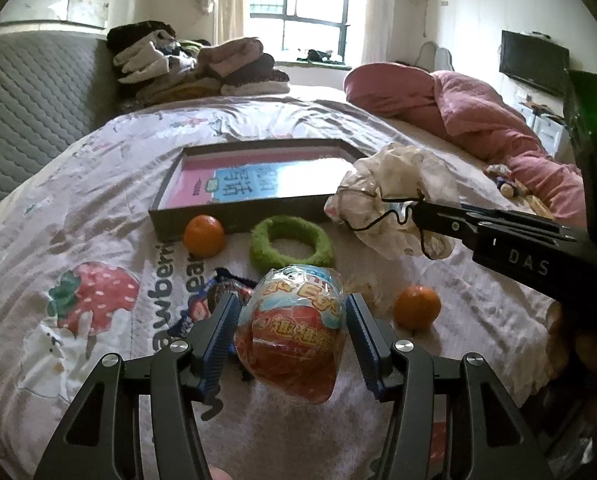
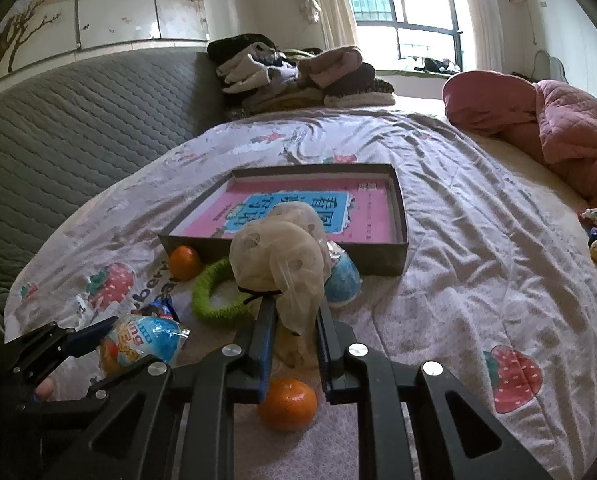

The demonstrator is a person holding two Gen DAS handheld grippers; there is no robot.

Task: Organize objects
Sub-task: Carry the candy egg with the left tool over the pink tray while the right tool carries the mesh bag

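Bedding with strawberry prints carries the clutter. Left gripper (image 1: 290, 336) is clenched on a wrapped egg (image 1: 294, 328), lifted off the sheet; right gripper (image 2: 294, 320) pinches a gauzy pouch (image 2: 278, 260) — both look mid-carry. Next, each load likely needs moving over the tray (image 2: 398, 252) and releasing. That tray holds only a pink booklet (image 2: 310, 212); oranges (image 1: 203, 235) and a green ring (image 1: 292, 242) wait outside.

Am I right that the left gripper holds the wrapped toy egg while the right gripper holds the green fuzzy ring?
Not quite: the right gripper holds the crumpled plastic bag, as the right wrist view shows. The green fuzzy ring lies on the bed. The left gripper does hold the wrapped toy egg.
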